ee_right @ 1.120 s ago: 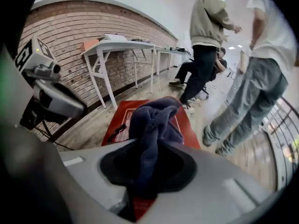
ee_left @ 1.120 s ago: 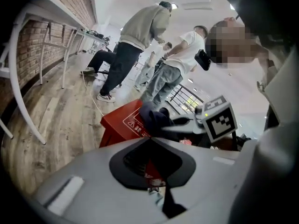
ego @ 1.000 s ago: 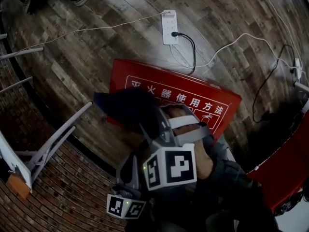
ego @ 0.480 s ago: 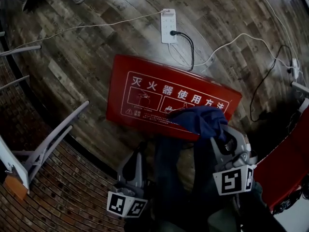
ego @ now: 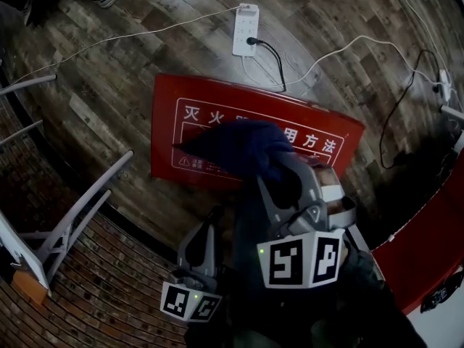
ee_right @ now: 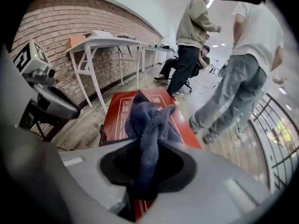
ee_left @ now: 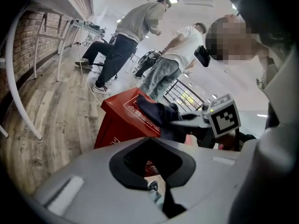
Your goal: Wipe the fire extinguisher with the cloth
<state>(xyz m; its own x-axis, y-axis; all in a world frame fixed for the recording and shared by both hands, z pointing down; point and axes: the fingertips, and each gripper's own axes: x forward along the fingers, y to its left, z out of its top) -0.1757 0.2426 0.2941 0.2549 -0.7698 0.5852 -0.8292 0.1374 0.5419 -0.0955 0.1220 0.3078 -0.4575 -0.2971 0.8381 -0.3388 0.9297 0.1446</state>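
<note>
The right gripper (ego: 279, 180) squeezes a dark blue cloth (ego: 232, 147) between its jaws, and the cloth bunches up out of them. The left gripper (ee_left: 156, 188) is closed tight with nothing in it. It sits low, beside the right one. The big wooden floor (ego: 109, 85) is under it all. The red fire extinguisher box (ego: 181, 122) lies flat on the floor, with white writing on top. The cloth is over the middle of the box, but I cannot tell if it touches. A white power strip (ego: 243, 29) lies just past the box.
</note>
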